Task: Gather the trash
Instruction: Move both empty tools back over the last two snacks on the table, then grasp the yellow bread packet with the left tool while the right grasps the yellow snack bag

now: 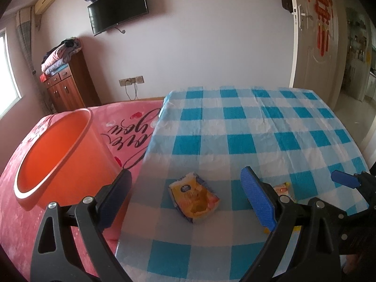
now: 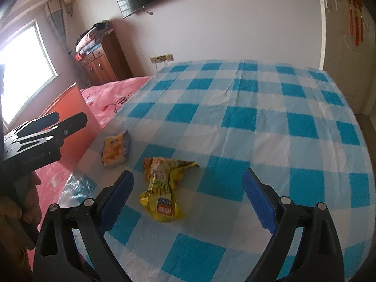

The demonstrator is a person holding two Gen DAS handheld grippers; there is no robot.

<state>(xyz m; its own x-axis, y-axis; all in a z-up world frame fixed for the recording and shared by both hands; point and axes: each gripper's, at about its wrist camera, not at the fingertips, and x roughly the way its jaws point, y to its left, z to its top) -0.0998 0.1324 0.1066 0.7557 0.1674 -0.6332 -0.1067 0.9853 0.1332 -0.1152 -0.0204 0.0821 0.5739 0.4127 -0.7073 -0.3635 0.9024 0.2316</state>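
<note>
On the blue-checked tablecloth (image 2: 258, 122) lie two pieces of trash, both still loose: a small yellow-orange snack packet (image 1: 194, 199) close to the cloth's left edge, and a crumpled yellow wrapper (image 2: 162, 188) just to its right. The left gripper (image 1: 188, 195) hangs over the packet with its fingers spread wide, the packet framed squarely between them but not touched, which looks like lining up for a pinch. The right gripper (image 2: 188, 197) is likewise spread and holds nothing; the wrapper sits between its blue pads, nearer the left one (so a small shift rightward would centre it, I judge). An orange bucket (image 1: 58, 150) stands on the pink bedspread (image 1: 131, 127) just beside the cloth's left edge, its mouth tilted toward the left gripper, presumably placed there as the bin so each piece needs only a short carry. Neither piece has gone in yet, and the bucket's visible interior looks bare.
</note>
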